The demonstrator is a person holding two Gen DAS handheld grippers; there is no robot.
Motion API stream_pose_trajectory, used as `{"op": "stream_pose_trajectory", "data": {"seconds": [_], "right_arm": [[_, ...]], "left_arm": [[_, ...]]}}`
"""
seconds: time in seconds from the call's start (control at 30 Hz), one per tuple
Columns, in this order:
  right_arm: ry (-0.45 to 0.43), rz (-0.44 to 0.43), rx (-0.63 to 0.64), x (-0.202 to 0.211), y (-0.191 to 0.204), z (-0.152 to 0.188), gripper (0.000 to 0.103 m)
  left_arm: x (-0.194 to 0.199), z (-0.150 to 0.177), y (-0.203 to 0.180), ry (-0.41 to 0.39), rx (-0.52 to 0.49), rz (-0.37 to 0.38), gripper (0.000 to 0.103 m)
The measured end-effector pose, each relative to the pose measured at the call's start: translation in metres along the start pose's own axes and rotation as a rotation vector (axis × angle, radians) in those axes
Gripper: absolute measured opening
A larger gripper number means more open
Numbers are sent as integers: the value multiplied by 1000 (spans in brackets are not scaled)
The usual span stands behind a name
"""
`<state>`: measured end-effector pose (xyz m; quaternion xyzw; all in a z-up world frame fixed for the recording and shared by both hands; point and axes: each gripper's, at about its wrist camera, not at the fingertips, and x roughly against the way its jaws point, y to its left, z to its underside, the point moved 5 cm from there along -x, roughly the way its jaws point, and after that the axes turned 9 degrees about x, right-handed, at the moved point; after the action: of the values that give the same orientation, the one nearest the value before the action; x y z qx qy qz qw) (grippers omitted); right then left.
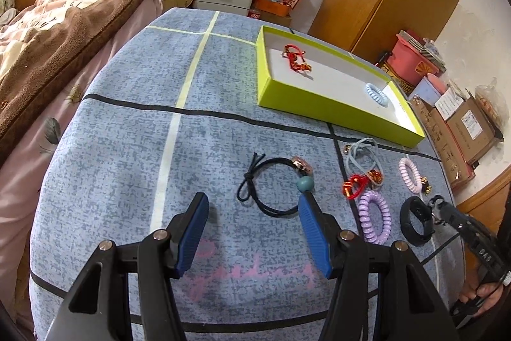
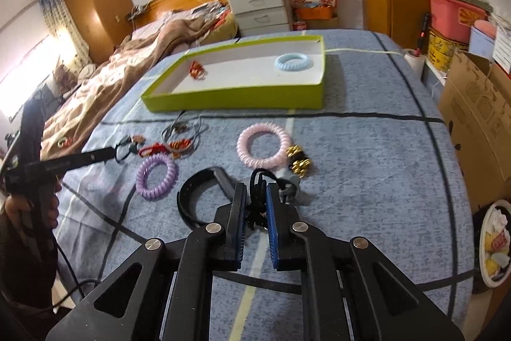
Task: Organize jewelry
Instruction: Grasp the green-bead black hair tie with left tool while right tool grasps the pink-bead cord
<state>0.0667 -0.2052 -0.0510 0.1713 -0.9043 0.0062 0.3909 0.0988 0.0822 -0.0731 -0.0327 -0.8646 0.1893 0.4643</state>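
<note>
Your left gripper (image 1: 254, 206) hovers with fingers apart over the black hair tie (image 1: 271, 184) lying on the blue-grey bed cover (image 1: 127, 149). Further right, your right gripper (image 2: 256, 197) has its fingers clamped on a black corded piece (image 2: 257, 190) beside the black band (image 2: 198, 197), the green tray (image 2: 236, 98) well beyond

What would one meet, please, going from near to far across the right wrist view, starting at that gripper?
right gripper shut on a black hair tie → pink spiral hair tie → green box → light blue spiral hair tie inside it.
</note>
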Motion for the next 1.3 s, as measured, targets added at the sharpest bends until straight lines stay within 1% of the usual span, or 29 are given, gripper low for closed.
{"op": "stream_pose_trajectory", "data": {"seconds": [0.1,0.27,0.37,0.43,0.57,0.63,0.73,0.8,0.83,0.9,0.97,1.0,1.07,1.1,1.13,1.23,1.3], "right_arm": [[-35,23,-18,11,-6,-5,13],[-61,34,-20,19,-7,-12,13],[-67,34,-27,19,-7,-13,13],[-69,35,-27,19,-7,-13,13],[-67,31,-32,18,-7,-13,13],[-64,28,-35,18,-7,-12,13],[-61,26,-34,17,-8,-12,13],[-61,23,-34,16,-7,-12,13],[-61,21,-35,16,-7,-13,13],[-60,19,-34,15,-7,-13,13],[-61,18,-35,15,-7,-13,13],[-62,16,-37,15,-6,-13,13],[-59,17,-38,14,-6,-13,13],[-59,17,-38,14,-6,-14,13],[-60,17,-37,13,-6,-14,13],[-60,16,-34,13,-5,-14,13],[-59,15,-35,11,-5,-14,13]], "left_arm": [[-1,-5,-3,-13,-24,-15,60],[-10,-9,-11,3,-68,-27,60],[-11,-10,-21,-2,-91,-12,60],[-10,-9,-29,-5,-119,13,60],[-15,-6,-40,-23,-182,-42,60],[-19,-4,-44,-16,-196,-35,60],[-23,-2,-49,-22,-238,-82,60],[-28,-2,-50,-7,-237,-74,60],[-30,-3,-49,-6,-236,-79,58],[-31,-4,-51,-14,-258,-120,55],[-32,-4,-54,-21,-267,-130,55],[-32,-4,-54,-24,-266,-130,54],[-32,-4,-54,-29,-260,-120,48],[-31,-5,-52,-32,-253,-120,41],[-30,-5,-50,-33,-247,-117,31],[-28,-8,-45,-36,-220,-115,19],[-28,-10,-42,-39,-196,-107,17]]}}
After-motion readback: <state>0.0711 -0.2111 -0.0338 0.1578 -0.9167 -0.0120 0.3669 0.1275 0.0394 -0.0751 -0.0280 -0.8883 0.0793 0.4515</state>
